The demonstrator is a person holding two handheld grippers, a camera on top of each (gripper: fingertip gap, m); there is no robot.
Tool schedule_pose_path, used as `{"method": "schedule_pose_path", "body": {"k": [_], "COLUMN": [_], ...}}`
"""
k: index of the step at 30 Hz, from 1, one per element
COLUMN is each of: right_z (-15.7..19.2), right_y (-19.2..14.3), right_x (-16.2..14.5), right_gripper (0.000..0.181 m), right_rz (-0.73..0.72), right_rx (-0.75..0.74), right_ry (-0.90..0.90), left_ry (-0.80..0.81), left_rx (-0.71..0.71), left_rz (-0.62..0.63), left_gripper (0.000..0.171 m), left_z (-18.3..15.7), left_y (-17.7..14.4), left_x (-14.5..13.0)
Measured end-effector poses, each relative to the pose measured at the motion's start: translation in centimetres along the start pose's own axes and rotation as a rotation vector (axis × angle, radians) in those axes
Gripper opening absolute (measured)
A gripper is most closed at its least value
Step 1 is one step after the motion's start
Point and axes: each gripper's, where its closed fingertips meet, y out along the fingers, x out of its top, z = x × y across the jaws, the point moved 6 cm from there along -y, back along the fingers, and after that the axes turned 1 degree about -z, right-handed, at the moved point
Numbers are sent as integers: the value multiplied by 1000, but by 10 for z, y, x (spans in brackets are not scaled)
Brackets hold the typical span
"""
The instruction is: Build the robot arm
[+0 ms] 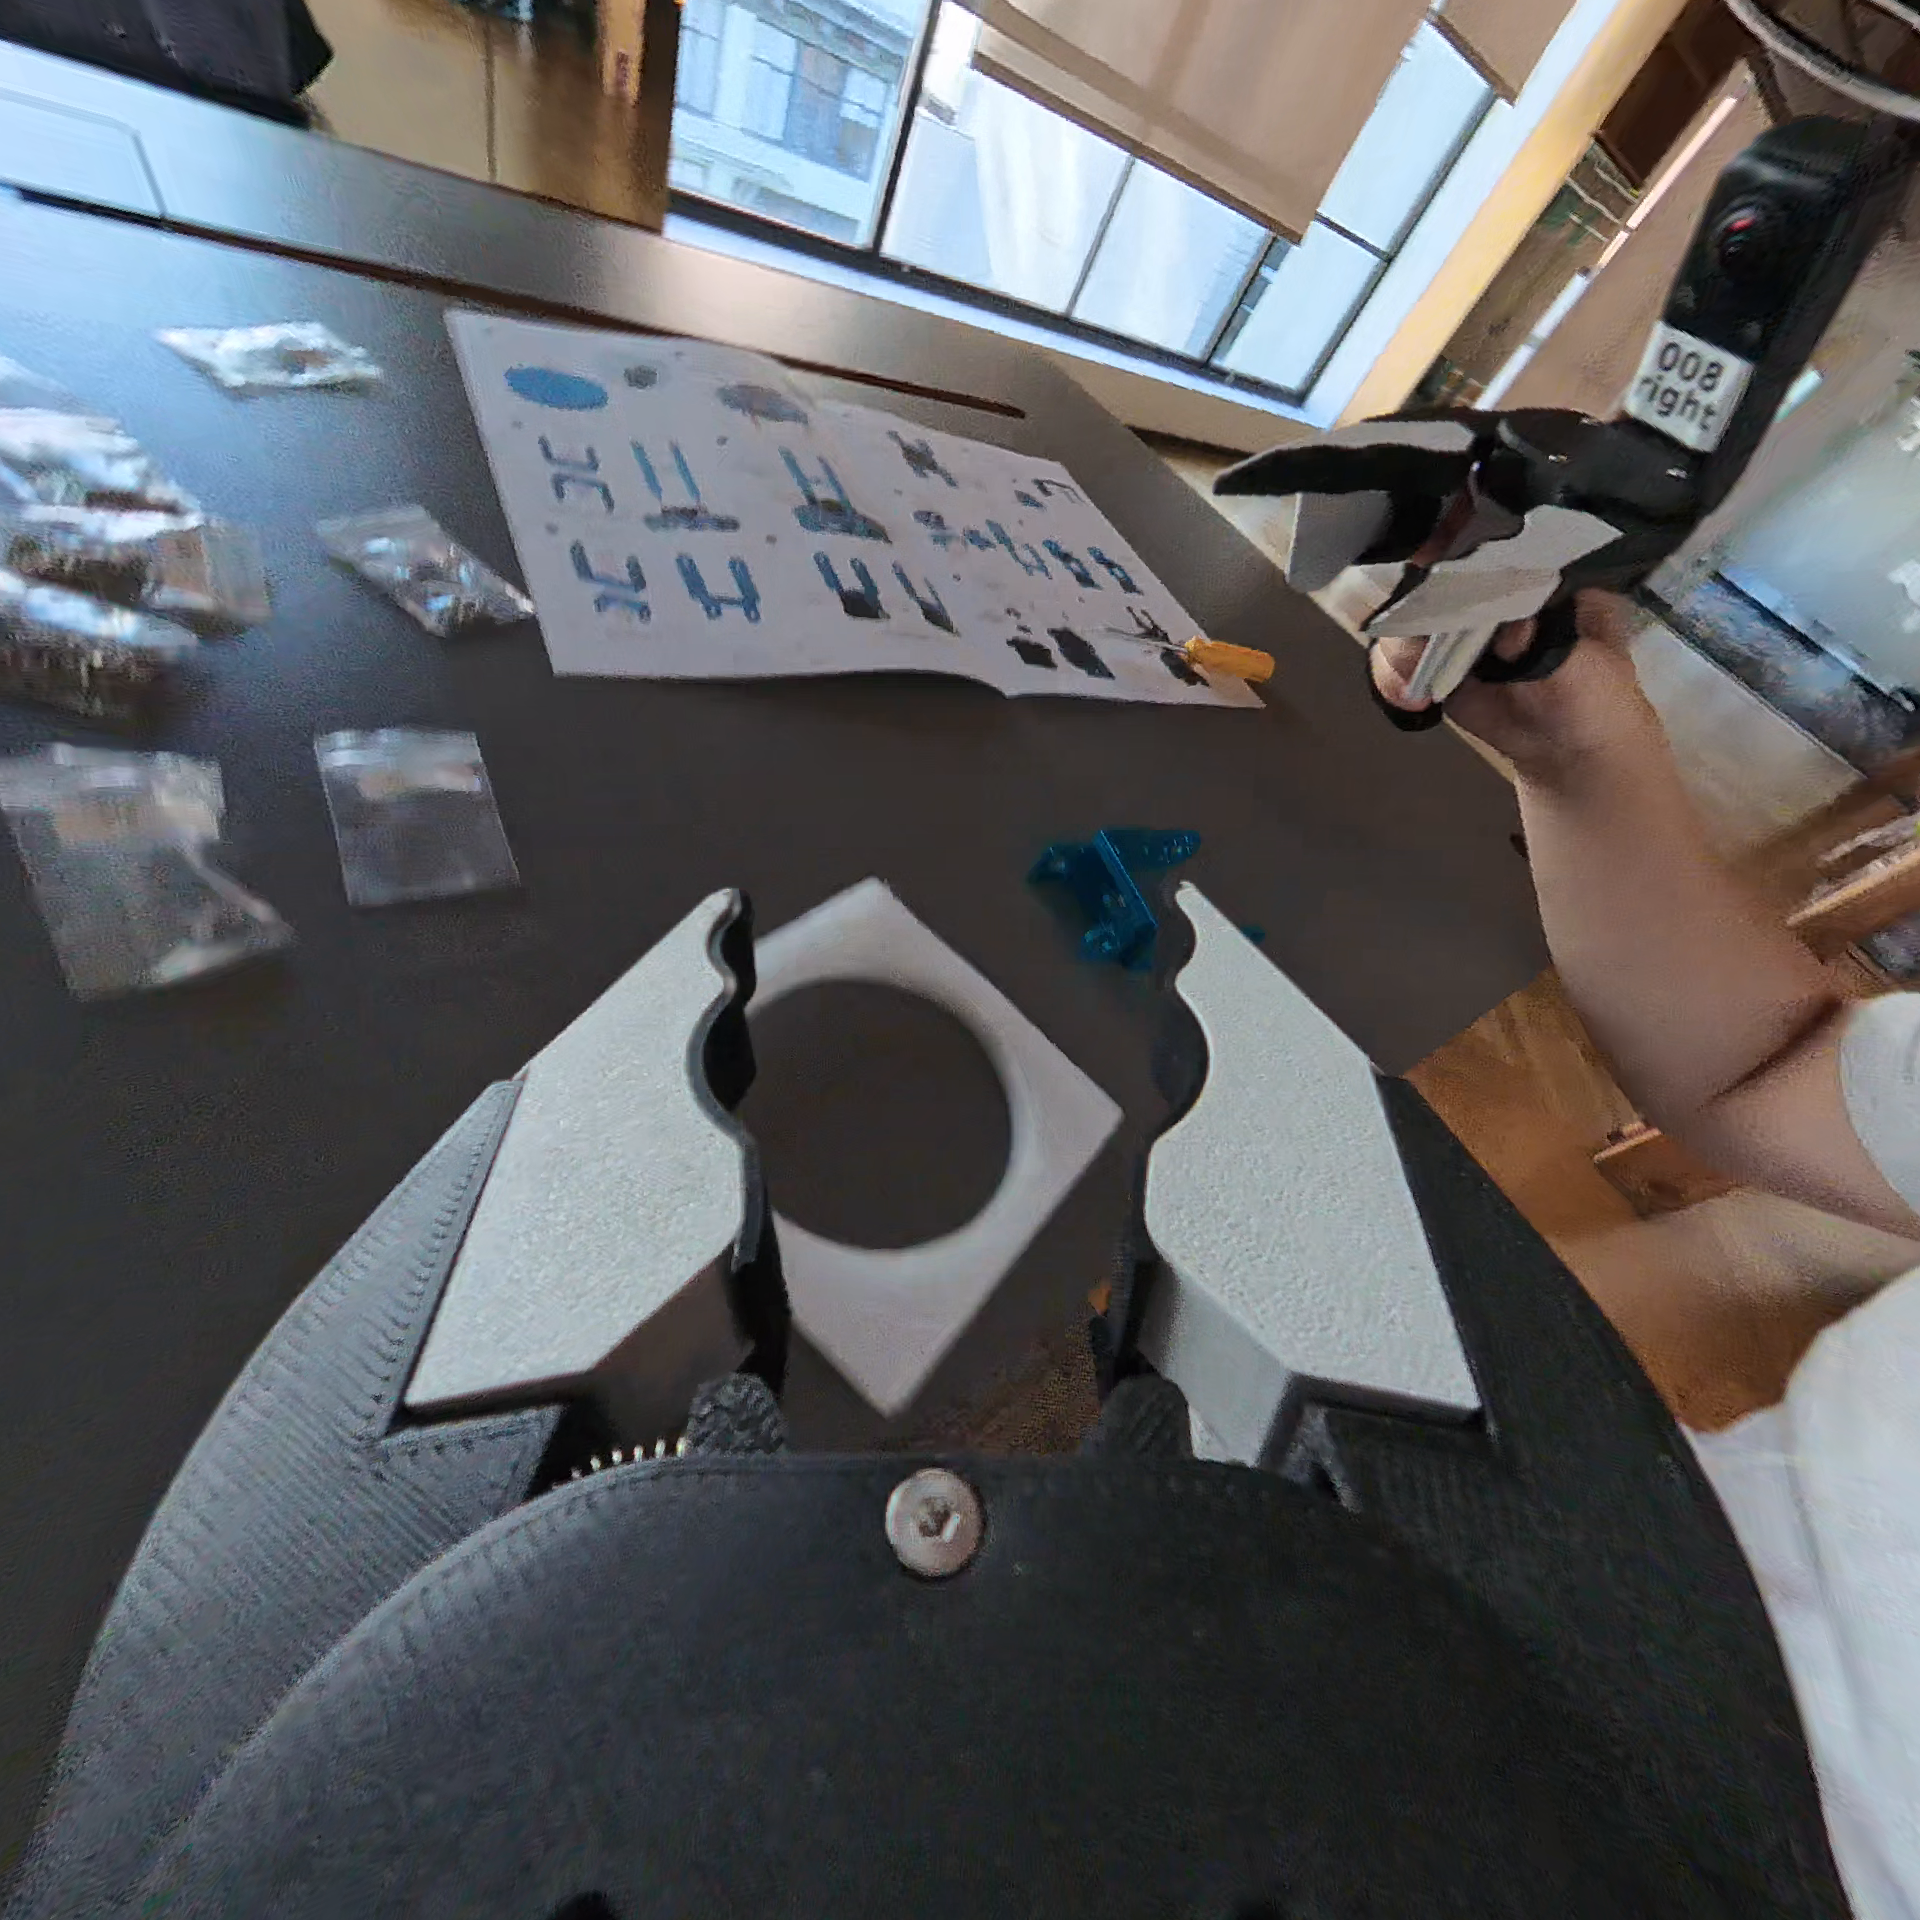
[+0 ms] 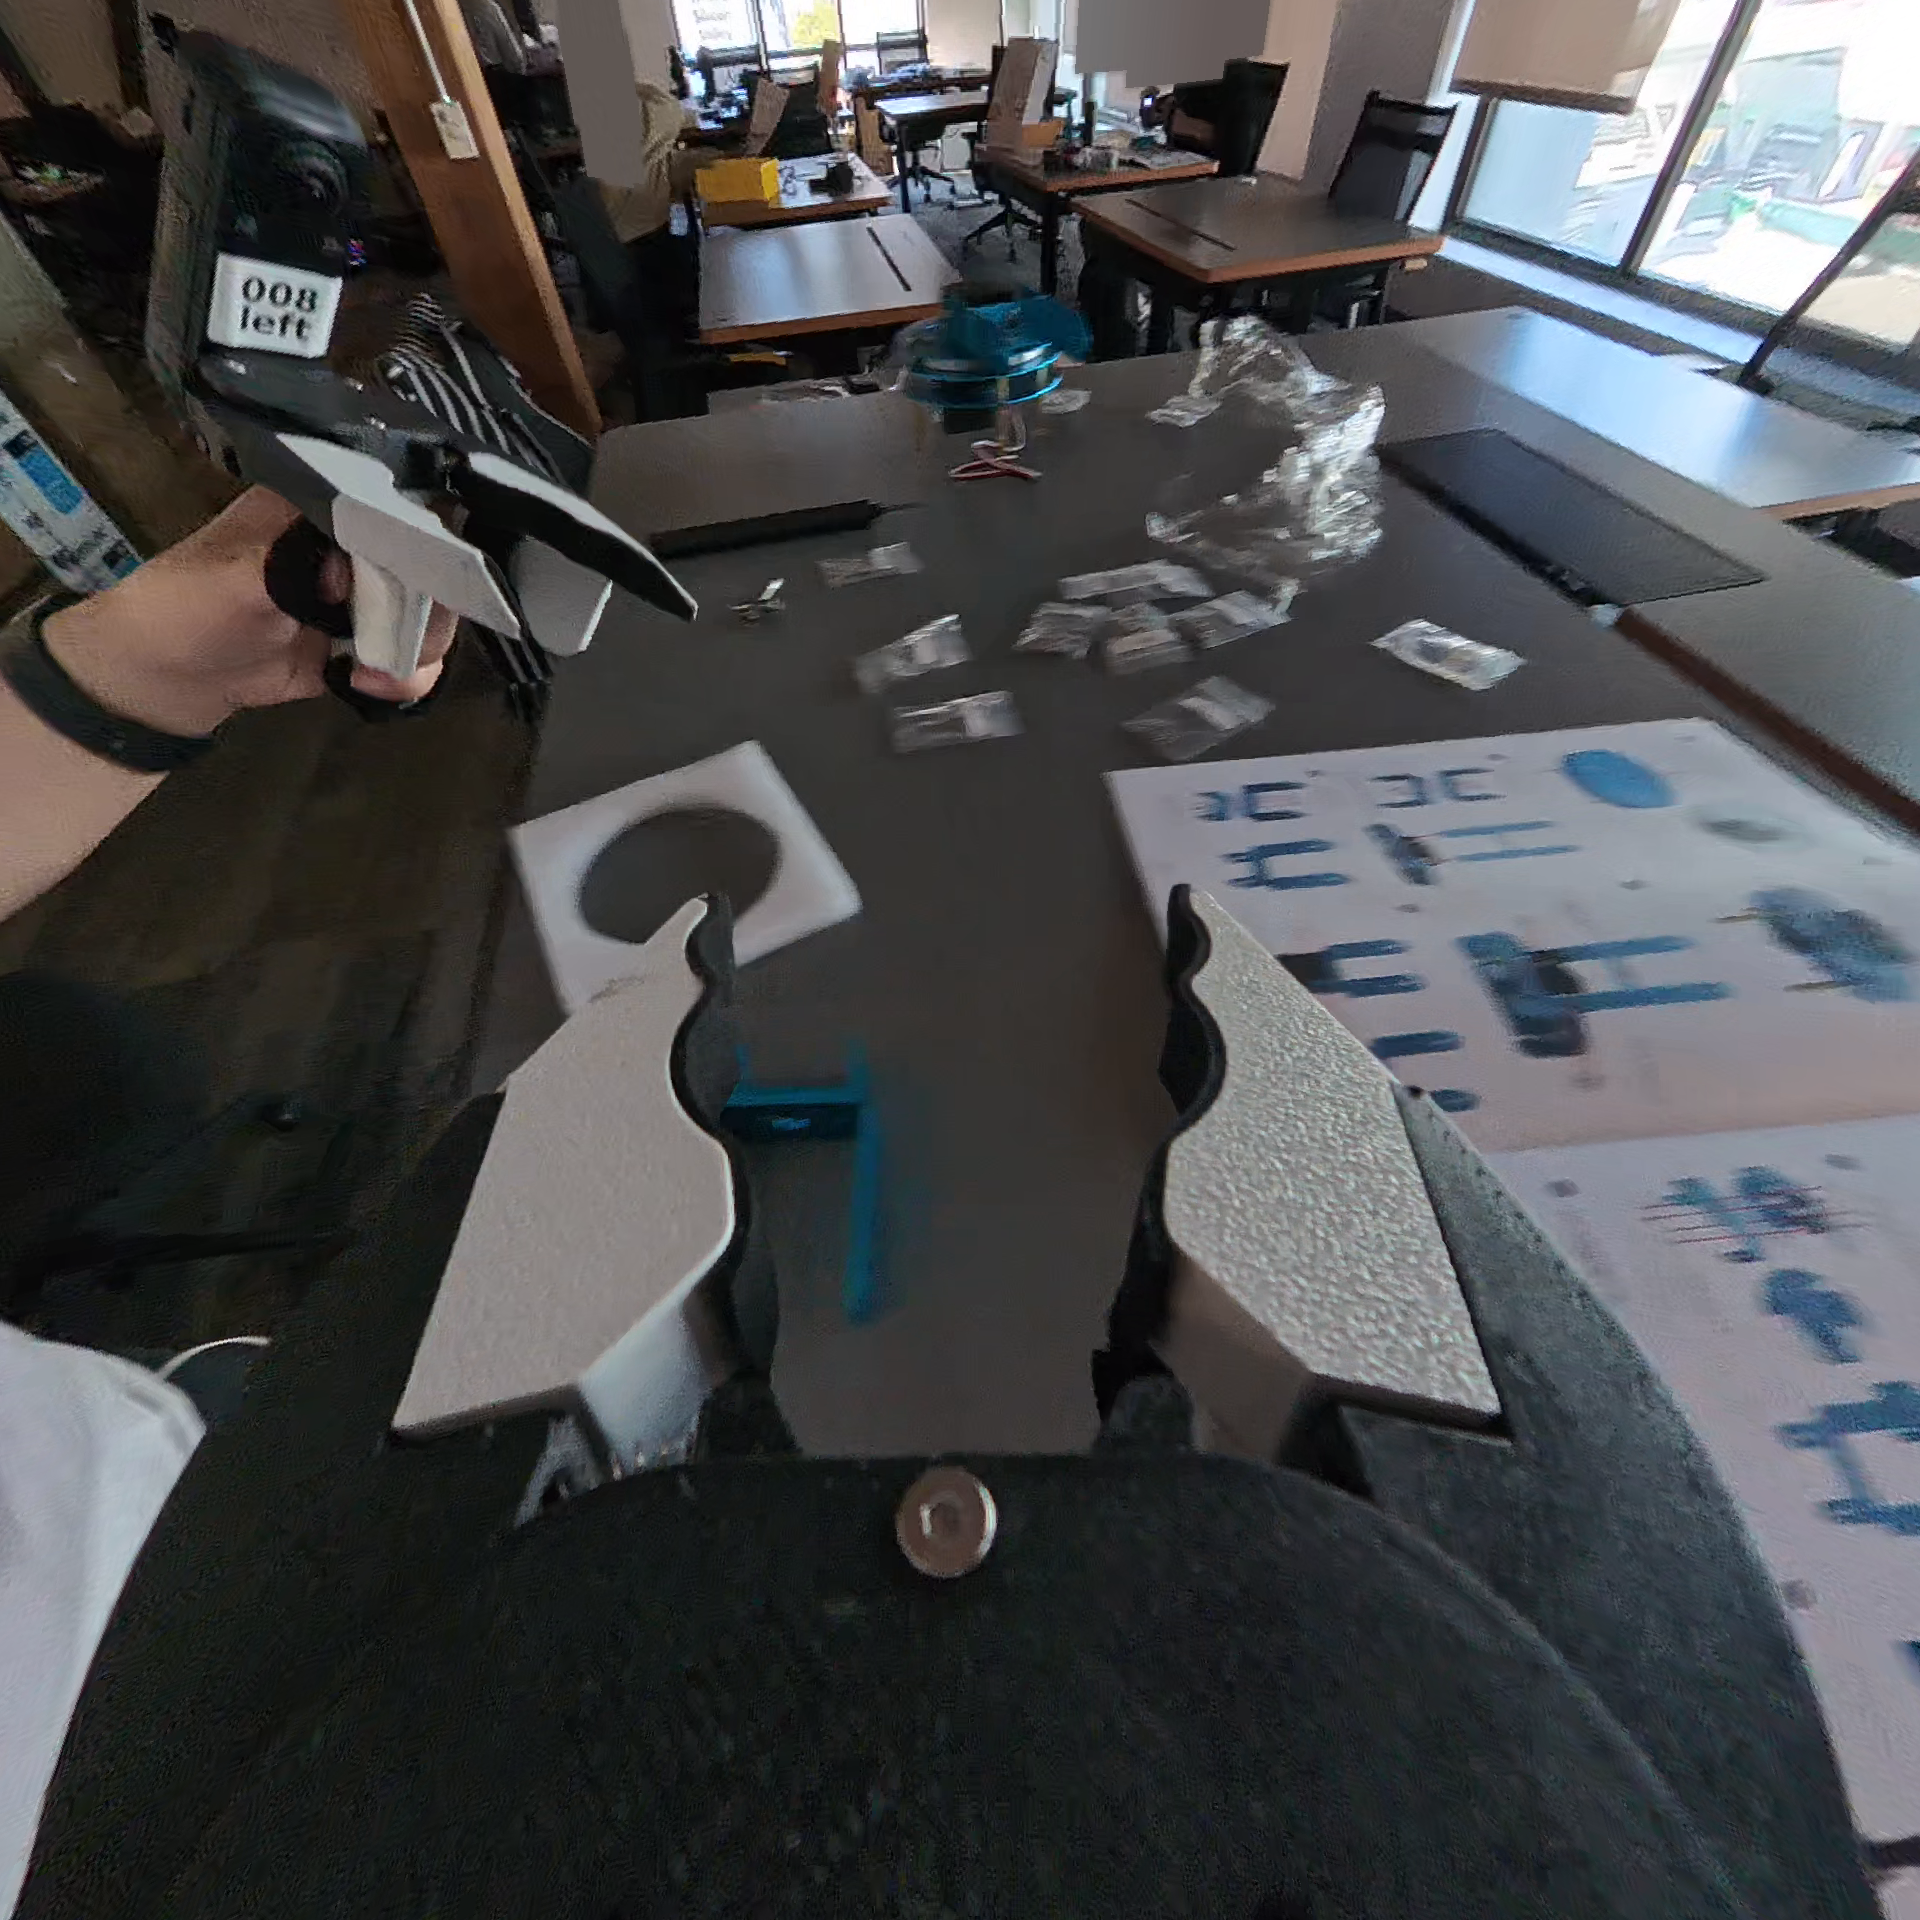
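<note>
On the dark counter (image 1: 727,779), the left tongs (image 1: 961,914) hang apart above a white foam square (image 1: 1049,1122); the right tongs (image 2: 940,914), also apart and empty, hover over a blue bracket (image 2: 800,1107) beside a printed sheet (image 2: 1558,935).

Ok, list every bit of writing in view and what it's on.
White label on right tongs: legible, not copied here.
Matching label on left tongs: likewise.
Sheet: blue print, blurred.
Bags: too small to read.
</note>
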Motion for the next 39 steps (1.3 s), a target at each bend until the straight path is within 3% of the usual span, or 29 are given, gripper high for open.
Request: {"method": "schedule_pose_path", "body": {"k": [3,6,9,13,14,17,22,25,29,30,31,36,39], "right_z": [50,55,58,56,56,57,59,59,58,60,62,55,53], "right_y": [2,13,28,39,41,46,46,54,63,63,63,59,55], "right_x": [-28,-66,-84,-99,-101,-100,-86,-84,-81,-81,-80,-78,-79], "right_gripper": [90,99,97,78,66,63,61,61,59,22,1,2,16], "right_rz": [91,289,373,447,445,394,169,196,260,268,262,244,225], "right_rx": [31,-85,-46,-67,-77,-99,-247,-294,-328,-307,-298,-313,-274], "right_ry": [-28,-114,-93,-115,-125,-126,-348,-421,-344,-331,-332,-267,-225], "left_ry": [-26,-11,-15,29,39,70,92,93,18,6,6,70,76], "left_rx": [114,187,145,72,47,-72,-272,-354,-477,-502,-519,-521,-515], "left_rz": [-28,-82,-104,-75,-63,-34,6,34,87,105,127,208,230], "left_gripper": [74,67,66,66,66,66,63,62,61,61,60,63,63], "left_z": [-30,-48,-56,-49,-45,-34,-10,8,19,19,18,13,7], "left_y": [-32,-46,-39,-19,-14,2,22,37,61,66,72,94,103], "left_x": [-31,-39,-32,-18,-16,-9,2,4,8,8,7,2,4]}}
